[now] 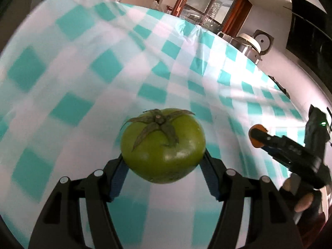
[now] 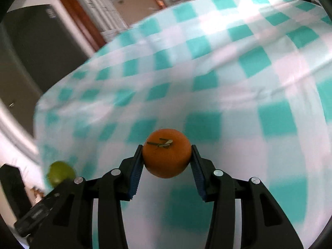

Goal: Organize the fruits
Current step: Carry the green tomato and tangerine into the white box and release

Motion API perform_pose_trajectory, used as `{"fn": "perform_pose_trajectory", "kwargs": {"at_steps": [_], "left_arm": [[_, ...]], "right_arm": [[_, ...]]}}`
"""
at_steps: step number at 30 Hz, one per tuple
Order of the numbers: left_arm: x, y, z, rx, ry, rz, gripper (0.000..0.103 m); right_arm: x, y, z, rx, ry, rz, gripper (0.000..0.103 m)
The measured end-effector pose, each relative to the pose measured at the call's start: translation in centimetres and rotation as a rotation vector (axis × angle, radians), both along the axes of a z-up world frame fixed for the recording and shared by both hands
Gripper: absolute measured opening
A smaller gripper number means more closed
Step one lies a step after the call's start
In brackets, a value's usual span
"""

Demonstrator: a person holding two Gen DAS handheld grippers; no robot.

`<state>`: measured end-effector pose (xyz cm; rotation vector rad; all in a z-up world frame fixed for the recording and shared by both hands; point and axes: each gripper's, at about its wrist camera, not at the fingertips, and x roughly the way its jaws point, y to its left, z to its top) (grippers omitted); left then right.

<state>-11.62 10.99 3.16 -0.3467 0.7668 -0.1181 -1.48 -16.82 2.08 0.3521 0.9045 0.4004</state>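
Observation:
My left gripper is shut on a green tomato with a dried star-shaped calyx, held above the checked tablecloth. In the right wrist view my right gripper is shut on a small orange fruit with a short stem, also lifted off the cloth. The right gripper shows at the right edge of the left wrist view with the orange fruit between its fingers. The green tomato appears blurred at the lower left of the right wrist view.
A teal and white checked cloth covers the table. Beyond its far edge stand metal pots and a glass-paned wooden door. A dark cabinet stands left of the table. A person's fingers hold the right gripper's handle.

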Motion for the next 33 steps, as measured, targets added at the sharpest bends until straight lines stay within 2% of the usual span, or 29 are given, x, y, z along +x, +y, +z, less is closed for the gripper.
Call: {"fn": "perform_pose_trajectory", "kwargs": {"at_steps": [4, 8, 15, 19, 23, 28, 31, 33], "left_arm": [[-5.2, 2.3, -0.6, 0.025, 0.016, 0.021, 0.065], [-9.8, 4.7, -0.8, 0.107, -0.006, 0.036, 0.065], [-14.9, 8.5, -0.6, 0.114, -0.045, 0.081, 0.065], [-19.0, 11.4, -0.2, 0.102, -0.084, 0.117, 0.065], [-23.7, 15.2, -0.1, 0.127, -0.093, 0.200, 0.065], [-27.3, 19.3, -1.5, 0.178, -0.029, 0.277, 0.065], [-28.4, 20.8, -3.9, 0.220, 0.066, 0.283, 0.065], [-28.9, 21.3, -6.0, 0.236, 0.144, 0.274, 0.065]], "right_arm": [[-4.7, 3.5, 0.6, -0.041, -0.024, 0.068, 0.045], [-7.7, 7.5, 1.1, -0.071, -0.044, 0.169, 0.045], [-12.5, 14.2, 0.6, -0.141, -0.060, 0.357, 0.045], [-15.8, 17.6, 1.0, -0.164, -0.103, 0.494, 0.045], [-19.4, 21.6, 1.1, -0.189, -0.145, 0.656, 0.045], [-24.7, 26.8, 0.4, -0.238, -0.178, 0.900, 0.045], [-27.8, 30.0, -1.6, -0.358, -0.184, 1.045, 0.045], [-28.7, 32.1, -3.4, -0.425, -0.156, 1.104, 0.045]]}}
